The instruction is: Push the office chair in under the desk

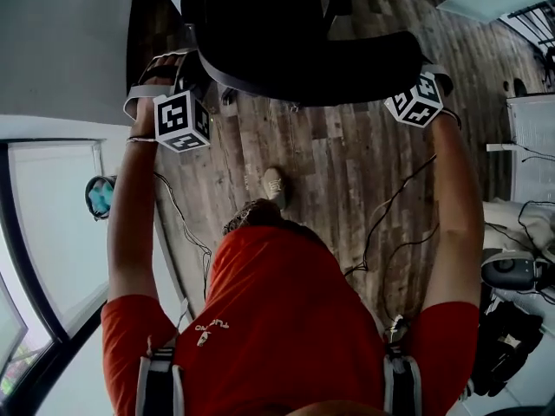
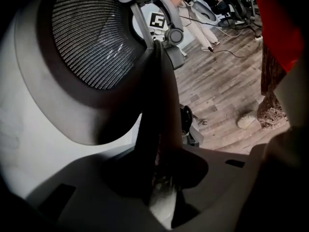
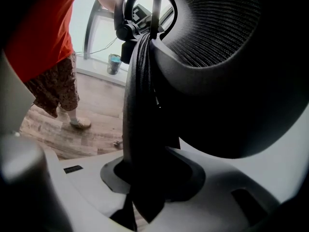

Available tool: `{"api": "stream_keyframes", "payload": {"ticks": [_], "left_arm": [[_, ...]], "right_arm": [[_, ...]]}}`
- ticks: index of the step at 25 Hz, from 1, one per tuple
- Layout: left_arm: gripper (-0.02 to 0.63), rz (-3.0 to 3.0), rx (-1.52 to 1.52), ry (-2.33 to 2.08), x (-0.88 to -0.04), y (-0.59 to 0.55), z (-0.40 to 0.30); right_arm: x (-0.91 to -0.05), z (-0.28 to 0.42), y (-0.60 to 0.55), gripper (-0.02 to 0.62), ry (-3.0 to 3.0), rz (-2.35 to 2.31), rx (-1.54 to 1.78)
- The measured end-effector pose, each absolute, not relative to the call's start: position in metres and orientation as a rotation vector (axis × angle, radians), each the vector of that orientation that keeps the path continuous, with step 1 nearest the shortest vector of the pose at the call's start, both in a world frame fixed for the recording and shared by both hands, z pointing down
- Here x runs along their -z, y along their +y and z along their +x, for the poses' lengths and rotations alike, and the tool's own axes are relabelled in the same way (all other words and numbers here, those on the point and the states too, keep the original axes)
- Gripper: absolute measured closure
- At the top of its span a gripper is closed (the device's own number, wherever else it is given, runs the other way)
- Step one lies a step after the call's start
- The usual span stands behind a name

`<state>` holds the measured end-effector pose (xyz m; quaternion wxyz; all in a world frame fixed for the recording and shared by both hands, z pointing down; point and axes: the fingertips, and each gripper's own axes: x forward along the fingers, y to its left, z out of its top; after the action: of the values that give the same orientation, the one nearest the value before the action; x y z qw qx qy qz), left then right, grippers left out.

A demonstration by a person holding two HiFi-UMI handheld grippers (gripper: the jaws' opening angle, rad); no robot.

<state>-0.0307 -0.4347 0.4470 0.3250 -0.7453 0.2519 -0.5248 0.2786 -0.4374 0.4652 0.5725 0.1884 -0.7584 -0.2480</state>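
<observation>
At 12 o'clock over the wood floor: office chair (image 1: 286, 33). Pinched at the backrest's side edges by left gripper (image 2: 159, 178) at 10 and right gripper (image 3: 149, 178) at 2. Probably heavy, free-rolling and prone to swivel. Mesh soft, rim stiff: best held there, pushed evenly.

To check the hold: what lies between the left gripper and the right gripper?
The office chair's backrest fills that stretch in the head view. The left gripper and right gripper each clamp its edge, as their own views show.
</observation>
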Motion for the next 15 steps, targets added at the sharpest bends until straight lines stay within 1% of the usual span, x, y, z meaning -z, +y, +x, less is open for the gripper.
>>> {"api": "stream_keyframes", "payload": {"ticks": [15], "left_arm": [[0.477,-1.957,1.450,0.695,-0.452,-0.555,-0.023]], "right_arm": [[-0.468,0.289,-0.567,0.463,-1.778,0.405,0.594]]}}
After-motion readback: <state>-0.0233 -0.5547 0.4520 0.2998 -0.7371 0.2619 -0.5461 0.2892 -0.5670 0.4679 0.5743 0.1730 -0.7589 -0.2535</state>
